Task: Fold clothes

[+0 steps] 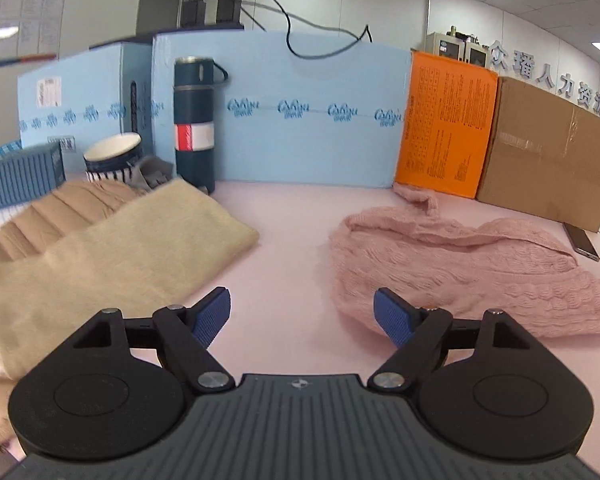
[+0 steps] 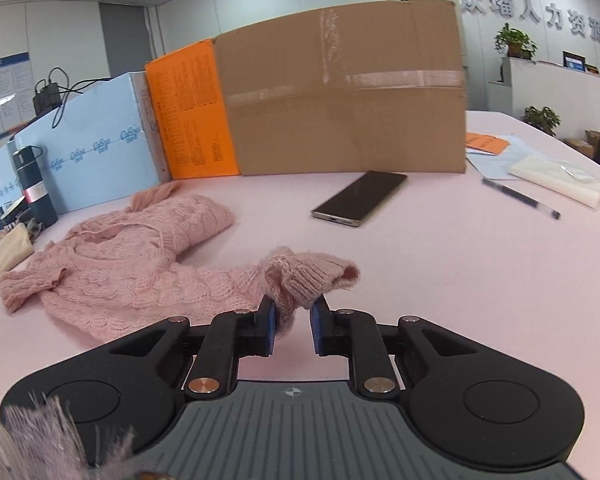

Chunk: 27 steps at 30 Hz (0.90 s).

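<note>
The pink sweater (image 2: 140,264) is lying crumpled on the pale pink surface (image 2: 440,272), its chunky cable knit bunching into soft ridges. One sleeve is stretching toward the near right, and its ribbed, fuzzy cuff (image 2: 308,276) is sitting between the blue pads of the right tongs (image 2: 294,320). The jaws are standing only a little apart with the knit touching the left pad; whether they are truly pinching it I cannot tell.

The left tongs (image 1: 302,316) are hovering with jaws wide apart and nothing between them, over a bare strip of surface. On the right of that strip the sweater's (image 1: 452,268) rounded edge is lying just beside the right pad; on the left a folded beige garment (image 1: 112,256) of smooth, fine weave is lying flat with a straight folded edge. Beyond it a tan ribbed garment (image 1: 56,212) is showing.

Along the far edge, a row of boxes is forming a wall: two light blue boxes (image 1: 300,112), one orange box (image 1: 444,124) and one taped brown cardboard box (image 2: 340,92). One dark cylindrical flask (image 1: 194,124) and one striped mug (image 1: 114,160) are standing at the far left. To the right of the sweater, one dark phone (image 2: 360,198) is lying flat, with one pen (image 2: 520,198) farther right and open surface around both.
</note>
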### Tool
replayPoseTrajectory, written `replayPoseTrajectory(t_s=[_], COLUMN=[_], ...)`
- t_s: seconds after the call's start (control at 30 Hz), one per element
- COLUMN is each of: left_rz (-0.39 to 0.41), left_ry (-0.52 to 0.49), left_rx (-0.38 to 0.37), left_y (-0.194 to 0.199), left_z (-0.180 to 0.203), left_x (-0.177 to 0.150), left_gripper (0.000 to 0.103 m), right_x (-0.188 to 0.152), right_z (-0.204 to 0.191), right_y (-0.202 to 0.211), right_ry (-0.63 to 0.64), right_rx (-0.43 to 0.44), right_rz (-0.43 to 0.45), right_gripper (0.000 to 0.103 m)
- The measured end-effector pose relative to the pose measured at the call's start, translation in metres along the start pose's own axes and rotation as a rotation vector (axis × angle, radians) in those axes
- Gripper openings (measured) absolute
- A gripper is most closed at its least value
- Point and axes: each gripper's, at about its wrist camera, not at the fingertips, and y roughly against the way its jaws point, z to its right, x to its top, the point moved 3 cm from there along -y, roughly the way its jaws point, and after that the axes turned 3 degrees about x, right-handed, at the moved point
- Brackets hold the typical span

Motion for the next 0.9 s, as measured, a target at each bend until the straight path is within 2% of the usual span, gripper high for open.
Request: replayPoseTrajectory(t_s=[0.07,0.1,0.13,0.2,0.23,0.27,0.33,0.37,0.43,0.47,0.57,0.63,0.73,0.8,0.9], left_rz=[0.035,0.046,0.051,0.062,0.068,0.07,0.046,0.03,-0.001,-0.019,-0.092,-0.157,-0.254,-0.273,-0.258], left_ry=[-0.037,-0.051,-0.068,-0.102,-0.122,-0.136,-0.129,-0.14,-0.182,-0.207,-0.251,-0.188,-0.121,-0.115,-0.107], left_rx=[0.022,0.025,0.023,0.014,-0.004,-0.019,-0.033,-0.063,-0.136,-0.148,-0.081,-0.068,-0.091,-0.07,-0.062], left_y=[0.004,0.002,-0.002,-0.015,-0.026,-0.038,-0.068,-0.082,-0.111,-0.124,-0.17,-0.19,-0.209,-0.216,-0.224], left_z=[-0.003,-0.002,0.002,0.014,0.025,0.036,0.063,0.077,0.105,0.118,0.143,0.146,0.143,0.141,0.137], left_x=[0.012,0.019,0.026,0.039,0.046,0.051,0.064,0.069,0.076,0.076,0.071,0.064,0.048,0.037,0.022], left_gripper=[0.081,0.084,0.085,0.085,0.087,0.087,0.087,0.087,0.088,0.088,0.088,0.087,0.087,0.087,0.092], right_x=[-0.003,-0.004,-0.002,0.002,0.006,0.011,0.02,0.025,0.032,0.036,0.044,0.05,0.06,0.065,0.067], right_z=[0.013,0.018,0.019,0.02,0.019,0.015,0.007,0.002,-0.008,-0.013,-0.018,-0.017,-0.015,-0.017,-0.025], right_y=[0.008,0.012,0.016,0.024,0.025,0.023,0.01,0.001,-0.023,-0.038,-0.081,-0.109,-0.149,-0.175,-0.208], right_ry=[-0.024,-0.026,-0.016,0.003,0.009,0.008,0.012,0.016,0.015,0.0,-0.103,-0.182,-0.244,-0.275,-0.426], right_rx=[-0.042,-0.096,-0.157,-0.275,-0.283,-0.262,-0.194,-0.149,-0.068,-0.02,0.108,0.166,0.172,0.195,0.335], right_rz=[-0.011,-0.002,0.038,0.118,0.155,0.174,0.181,0.17,0.138,0.112,0.04,0.005,-0.049,-0.087,-0.144], right_gripper=[0.016,0.025,0.046,0.06,0.061,0.064,0.082,0.083,0.083,0.083,0.083,0.083,0.083,0.083,0.083])
